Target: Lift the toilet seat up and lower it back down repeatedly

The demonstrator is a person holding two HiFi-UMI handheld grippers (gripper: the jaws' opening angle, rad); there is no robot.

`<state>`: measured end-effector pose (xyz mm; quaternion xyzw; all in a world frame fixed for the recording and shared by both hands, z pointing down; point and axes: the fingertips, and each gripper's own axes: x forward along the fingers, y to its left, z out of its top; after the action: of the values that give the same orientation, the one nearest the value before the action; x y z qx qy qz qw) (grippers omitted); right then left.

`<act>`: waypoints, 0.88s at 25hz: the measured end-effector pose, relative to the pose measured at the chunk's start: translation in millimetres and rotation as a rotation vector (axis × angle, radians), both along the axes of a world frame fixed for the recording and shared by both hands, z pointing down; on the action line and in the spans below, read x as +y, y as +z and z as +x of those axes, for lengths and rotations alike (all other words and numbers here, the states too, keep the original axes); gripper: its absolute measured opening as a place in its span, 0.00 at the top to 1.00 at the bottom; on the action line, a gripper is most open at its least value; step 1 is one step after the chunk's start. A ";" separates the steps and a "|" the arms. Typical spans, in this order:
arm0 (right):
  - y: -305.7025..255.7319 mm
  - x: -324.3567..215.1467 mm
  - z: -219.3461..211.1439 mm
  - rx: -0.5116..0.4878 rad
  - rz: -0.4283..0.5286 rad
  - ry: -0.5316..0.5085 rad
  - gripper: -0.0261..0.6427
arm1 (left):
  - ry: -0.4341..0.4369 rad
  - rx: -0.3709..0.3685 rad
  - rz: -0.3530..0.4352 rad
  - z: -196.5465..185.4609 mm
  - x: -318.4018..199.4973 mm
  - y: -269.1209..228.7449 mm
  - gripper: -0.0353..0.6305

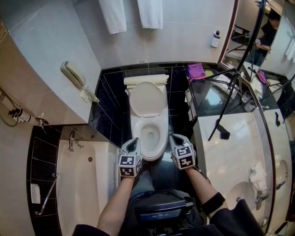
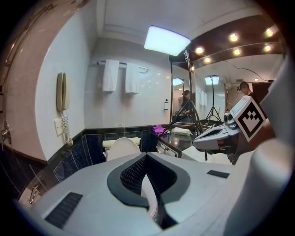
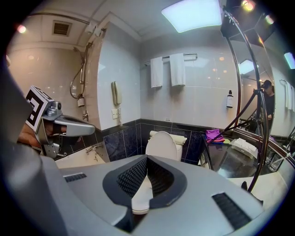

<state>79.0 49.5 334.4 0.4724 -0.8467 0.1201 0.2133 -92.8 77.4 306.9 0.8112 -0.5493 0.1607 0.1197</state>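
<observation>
While the person stands facing the toilet, the left claw (image 1: 134,142) and the right claw (image 1: 175,138) hang on either side of the bowl's near end, close to its rim but apart from it. Each claw's own view shows its jaws drawn together at the tips with nothing clamped; only the white front of the bowl shows through the gap behind the pads. From the left gripper view the left claw (image 2: 146,156) points toward the toilet, with the right claw (image 2: 216,137) just beside it on its right. From the right gripper view the right claw (image 3: 146,157) has the left claw (image 3: 69,125) off to its left.

The toilet seat (image 1: 138,132) appears to lie flat on the bowl, directly ahead of and between the two claws. Beyond it the lid (image 1: 146,97) stands raised against the tank (image 1: 146,80).

Left of the left claw sits a bathtub (image 1: 78,184), and farther ahead on that side a wall phone (image 1: 73,74) hangs on the tiled wall. Two white towels (image 1: 115,14) hang high on the far wall above the tank. Right of the right claw runs a pale desk (image 1: 233,147) with a tripod (image 1: 229,90) standing on it, and a purple cloth (image 1: 197,70) lies at its far end.
</observation>
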 end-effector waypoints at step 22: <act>292.4 -51.1 19.4 -0.165 -0.432 0.183 0.70 | 0.155 -0.059 -0.094 18.1 -68.4 198.7 0.96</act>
<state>98.3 -1.6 626.7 0.4792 -0.7695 0.3556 0.2276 -74.7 9.0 505.6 0.8398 -0.4798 0.2190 0.1287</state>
